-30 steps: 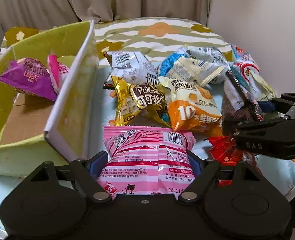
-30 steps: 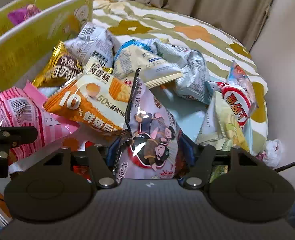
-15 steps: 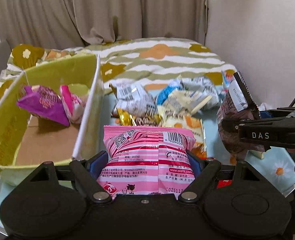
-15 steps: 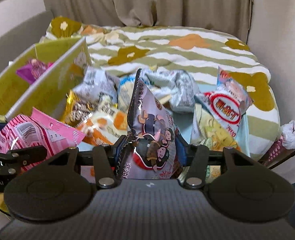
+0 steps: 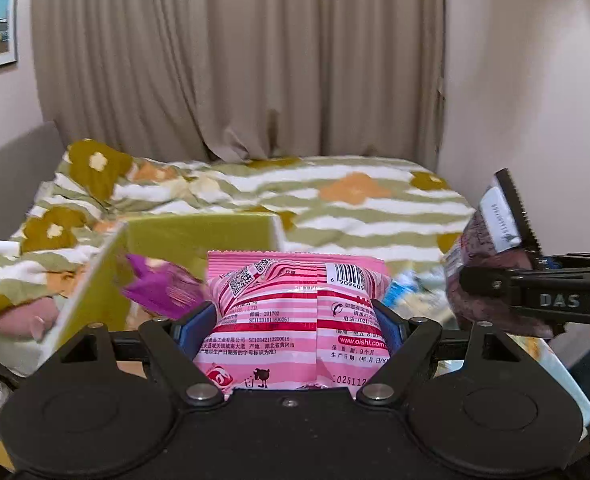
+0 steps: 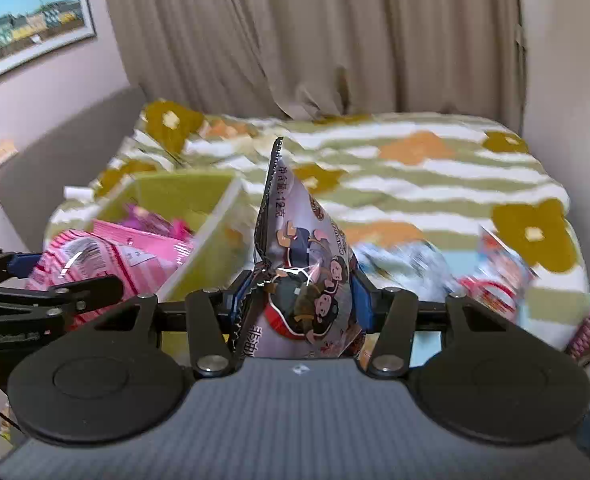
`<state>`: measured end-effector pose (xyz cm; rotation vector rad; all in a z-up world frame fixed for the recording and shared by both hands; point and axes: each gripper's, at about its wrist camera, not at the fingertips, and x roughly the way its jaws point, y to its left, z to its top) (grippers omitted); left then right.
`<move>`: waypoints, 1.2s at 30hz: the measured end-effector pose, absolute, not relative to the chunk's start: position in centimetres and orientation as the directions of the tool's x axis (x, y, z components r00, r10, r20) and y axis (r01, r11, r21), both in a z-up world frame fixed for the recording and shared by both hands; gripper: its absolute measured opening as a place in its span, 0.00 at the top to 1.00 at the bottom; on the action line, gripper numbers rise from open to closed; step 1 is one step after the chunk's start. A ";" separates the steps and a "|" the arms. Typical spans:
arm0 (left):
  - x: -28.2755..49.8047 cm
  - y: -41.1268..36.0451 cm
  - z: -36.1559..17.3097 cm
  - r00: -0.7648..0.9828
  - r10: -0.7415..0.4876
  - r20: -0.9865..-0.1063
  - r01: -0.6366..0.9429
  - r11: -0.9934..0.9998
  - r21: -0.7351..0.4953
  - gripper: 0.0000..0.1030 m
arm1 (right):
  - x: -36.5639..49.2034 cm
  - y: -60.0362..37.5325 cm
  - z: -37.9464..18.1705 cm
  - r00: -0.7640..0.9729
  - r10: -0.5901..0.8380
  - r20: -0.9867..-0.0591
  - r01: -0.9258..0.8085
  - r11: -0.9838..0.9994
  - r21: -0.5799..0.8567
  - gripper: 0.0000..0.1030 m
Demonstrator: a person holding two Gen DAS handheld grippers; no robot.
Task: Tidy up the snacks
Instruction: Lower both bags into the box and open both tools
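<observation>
My left gripper is shut on a pink striped snack bag, held upright between its blue pads above the bed. To its left lies an open green box with a purple bag inside. My right gripper is shut on a silver bag with cartoon monkeys, gripped edge-on and standing tall. The left wrist view shows that right gripper at the right edge. In the right wrist view the left gripper and its pink bag hover near the green box.
Several loose snack bags lie blurred on the bed at the right, below my grippers. A striped, flowered bedspread covers the bed. Curtains hang behind and walls close both sides. A grey headboard runs along the left.
Both grippers have risen with their bags and tipped upward. The snack pile and the green box have dropped low in the views, and the curtains now fill the top.
</observation>
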<state>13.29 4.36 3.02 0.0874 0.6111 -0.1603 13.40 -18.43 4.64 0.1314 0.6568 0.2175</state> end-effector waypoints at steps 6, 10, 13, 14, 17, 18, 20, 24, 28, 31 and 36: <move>15.8 10.1 3.6 0.816 -0.088 -0.571 0.137 0.990 0.044 0.18 | 15.0 -12.7 7.1 0.784 0.290 -0.550 -0.189 0.954 0.233 0.36; 17.8 13.7 2.6 0.803 -0.073 -0.591 0.119 0.992 0.038 0.18 | 16.7 -8.9 7.1 0.774 0.304 -0.555 -0.188 0.948 0.256 0.36; 19.5 15.9 1.6 0.782 -0.078 -0.618 0.137 0.989 0.047 0.18 | 18.0 -5.9 6.6 0.762 0.310 -0.569 -0.186 0.946 0.266 0.36; 20.0 16.4 1.2 0.774 -0.085 -0.628 0.147 0.988 0.048 0.18 | 18.4 -4.9 6.3 0.757 0.311 -0.574 -0.182 0.945 0.272 0.36; 21.4 18.0 -0.1 0.747 -0.100 -0.657 0.171 0.984 0.045 0.17 | 19.6 -2.3 5.5 0.740 0.325 -0.588 -0.165 0.936 0.310 0.36; 21.8 18.3 -0.6 0.739 -0.104 -0.666 0.178 0.983 0.044 0.16 | 19.9 -1.6 5.2 0.733 0.330 -0.595 -0.156 0.933 0.325 0.36; 22.6 18.9 -1.6 0.719 -0.102 -0.687 0.187 0.981 0.049 0.04 | 20.3 -0.2 4.6 0.723 0.320 -0.612 -0.132 0.934 0.332 0.36; 23.1 19.7 -3.1 0.695 -0.107 -0.711 0.215 0.975 0.062 0.02 | 20.9 1.6 3.5 0.703 0.278 -0.655 -0.083 0.946 0.312 0.36; 22.7 21.1 -3.8 0.679 -0.145 -0.720 0.224 0.974 0.015 0.02 | 21.1 2.6 2.3 0.679 0.258 -0.687 -0.055 0.952 0.302 0.36; 22.5 22.2 -3.5 0.677 -0.173 -0.716 0.217 0.976 -0.030 0.02 | 21.6 3.6 1.5 0.658 0.256 -0.709 -0.047 0.953 0.301 0.36; 22.1 23.1 -2.2 0.700 -0.157 -0.696 0.176 0.983 -0.045 0.02 | 22.3 4.5 1.5 0.639 0.254 -0.726 -0.073 0.960 0.271 0.35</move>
